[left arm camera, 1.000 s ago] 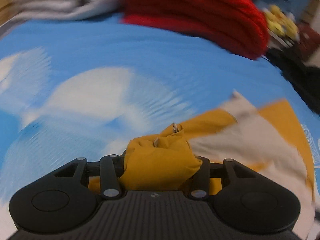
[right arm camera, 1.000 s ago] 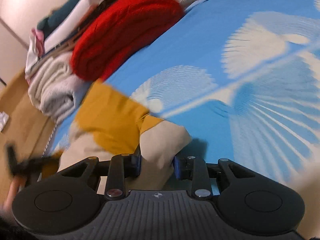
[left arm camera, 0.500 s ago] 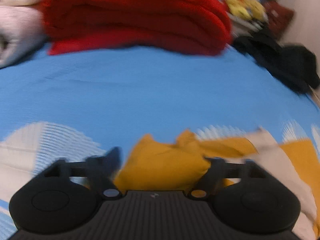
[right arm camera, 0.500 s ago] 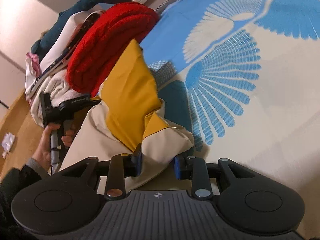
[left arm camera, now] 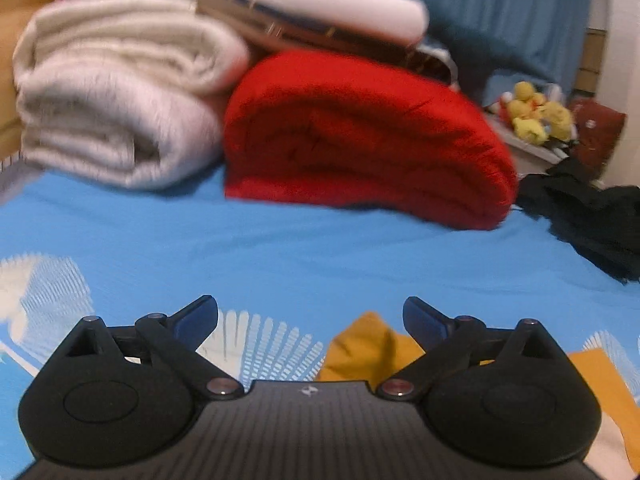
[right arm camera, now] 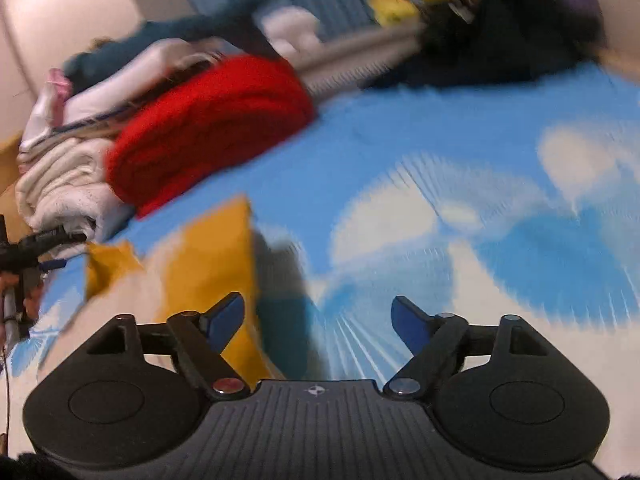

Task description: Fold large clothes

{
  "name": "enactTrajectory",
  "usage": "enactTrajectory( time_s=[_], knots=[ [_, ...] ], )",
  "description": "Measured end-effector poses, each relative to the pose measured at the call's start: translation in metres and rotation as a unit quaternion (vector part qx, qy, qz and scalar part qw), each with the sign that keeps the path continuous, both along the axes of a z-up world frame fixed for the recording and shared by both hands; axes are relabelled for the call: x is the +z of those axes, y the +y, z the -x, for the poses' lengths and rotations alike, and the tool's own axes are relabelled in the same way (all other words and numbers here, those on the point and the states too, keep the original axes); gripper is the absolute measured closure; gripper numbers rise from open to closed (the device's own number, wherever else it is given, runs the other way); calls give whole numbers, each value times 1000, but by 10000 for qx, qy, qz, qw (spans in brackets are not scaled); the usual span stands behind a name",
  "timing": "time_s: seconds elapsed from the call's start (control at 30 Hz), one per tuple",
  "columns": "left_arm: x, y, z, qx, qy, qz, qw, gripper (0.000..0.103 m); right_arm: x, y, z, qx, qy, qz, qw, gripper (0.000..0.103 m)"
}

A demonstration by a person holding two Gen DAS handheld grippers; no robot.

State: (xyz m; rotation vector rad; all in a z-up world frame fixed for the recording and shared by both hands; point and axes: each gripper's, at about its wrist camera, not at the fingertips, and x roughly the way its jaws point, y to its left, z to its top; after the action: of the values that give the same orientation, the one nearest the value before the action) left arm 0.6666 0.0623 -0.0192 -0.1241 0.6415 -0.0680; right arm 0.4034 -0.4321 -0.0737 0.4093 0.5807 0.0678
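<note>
A mustard-yellow and cream garment (right arm camera: 208,256) lies on the blue and white patterned bedsheet (right arm camera: 440,152). In the left wrist view a yellow corner of it (left arm camera: 372,344) lies just below and between my fingers. My left gripper (left arm camera: 310,316) is open and empty above that corner. My right gripper (right arm camera: 318,316) is open and empty, with the garment's yellow edge beside its left finger (right arm camera: 224,320). The left gripper also shows at the left edge of the right wrist view (right arm camera: 24,252), held by a hand.
A folded red knit (left arm camera: 360,136) and a folded cream blanket (left arm camera: 116,96) lie stacked at the far side of the bed, with more folded cloth on top. Dark clothes (left arm camera: 592,216) lie at the right. Yellow plush toys (left arm camera: 536,116) sit beyond.
Both grippers have opened and let go of the garment. It has dropped onto the sheet, and both grippers have lifted and tilted toward the far pile.
</note>
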Motion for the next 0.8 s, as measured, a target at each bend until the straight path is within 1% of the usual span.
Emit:
enactTrajectory(
  time_s=[0.03, 0.07, 0.1, 0.13, 0.17, 0.23, 0.3, 0.33, 0.37, 0.4, 0.43, 0.47, 0.5, 0.57, 0.6, 0.63, 0.67, 0.77, 0.8],
  knots=[
    [6, -1, 6, -73, -30, -11, 10000, 3, 7, 9, -9, 211, -205, 98, 9995, 31],
    [10, -2, 11, -220, -28, 18, 9998, 3, 14, 21, -19, 489, -380, 285, 9977, 41],
    [10, -10, 10, -430, 6, 30, 9991, 2, 17, 35, -30, 787, -551, 439, 9944, 48],
    [7, -18, 9, -614, 67, -34, 9981, 2, 18, 50, -44, 1029, -654, 622, 9906, 61],
    [0, -25, 7, -713, 148, -175, 9972, 1, 16, 64, -61, 1172, -605, 806, 9880, 69],
    [-29, -40, -5, -604, 482, -714, 9944, 1, 4, 84, -96, 1201, -284, 999, 9873, 70],
    [-68, -49, -21, -316, 894, -1295, 9870, 0, -21, 94, -129, 1012, 390, 1204, 9868, 71],
    [-82, -48, -25, -160, 998, -1443, 9843, 0, -35, 94, -140, 832, 685, 1215, 9867, 70],
    [-89, -43, -25, 27, 1038, -1420, 9844, 0, -46, 93, -146, 728, 915, 1175, 9862, 70],
    [-88, -37, -23, 228, 1003, -1206, 9874, 0, -51, 89, -149, 635, 1020, 1013, 9876, 70],
    [-83, -28, -16, 360, 924, -994, 9901, 0, -49, 83, -145, 490, 940, 804, 9911, 69],
    [-74, -23, -10, 464, 820, -869, 9917, 0, -43, 77, -138, 393, 763, 626, 9943, 64],
    [-62, -18, -3, 539, 703, -853, 9924, 0, -33, 72, -128, 391, 541, 510, 9965, 61],
    [-32, -12, 19, 509, 391, -1023, 9927, 0, -12, 72, -109, 377, 150, 500, 9979, 48],
    [-16, -10, 38, 461, 233, -1137, 9922, 0, -2, 71, -94, 382, 0, 548, 9978, 44],
    [-3, -8, 58, 412, 114, -1196, 9919, 0, 9, 69, -78, 369, -96, 604, 9974, 37],
    [11, -7, 80, 347, 20, -1231, 9918, 0, 17, 68, -61, 330, -138, 629, 9974, 32],
    [49, -13, 170, 225, -291, -1178, 9924, 0, 37, 67, 3, 315, -100, 525, 9981, 26],
    [56, -17, 200, 191, -337, -1159, 9925, 0, 41, 71, 27, 323, -90, 532, 9980, 23]
  ],
)
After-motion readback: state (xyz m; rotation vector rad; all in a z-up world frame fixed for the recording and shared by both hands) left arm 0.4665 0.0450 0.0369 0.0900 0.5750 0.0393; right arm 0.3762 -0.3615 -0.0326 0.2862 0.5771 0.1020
